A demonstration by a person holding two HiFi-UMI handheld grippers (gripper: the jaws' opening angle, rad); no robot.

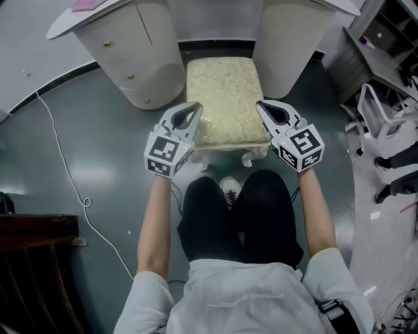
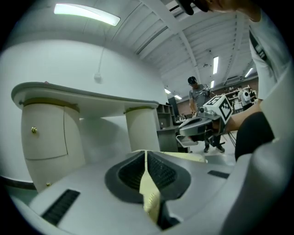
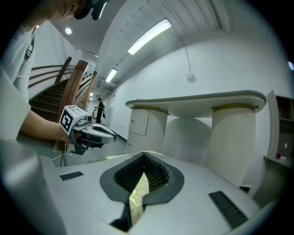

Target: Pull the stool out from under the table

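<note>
The stool (image 1: 225, 98) has a cream patterned cushion and white carved legs. It stands between the two white pedestals (image 1: 140, 52) of the table (image 1: 98, 16), its near end out toward me. My left gripper (image 1: 194, 109) is at the near left edge of the seat, and my right gripper (image 1: 262, 107) is at the near right edge. In the left gripper view the jaws (image 2: 146, 155) are shut with a strip of cream cushion (image 2: 149, 193) pinched between them. The right gripper view shows the same, with its jaws (image 3: 144, 157) shut on cushion fabric (image 3: 137, 196).
My legs (image 1: 235, 215) are just behind the stool. A white cable (image 1: 62, 163) trails over the grey floor at left. Dark wooden stairs (image 1: 32, 261) sit at lower left. A white chair (image 1: 379, 111) and shelving (image 1: 385, 39) crowd the right side.
</note>
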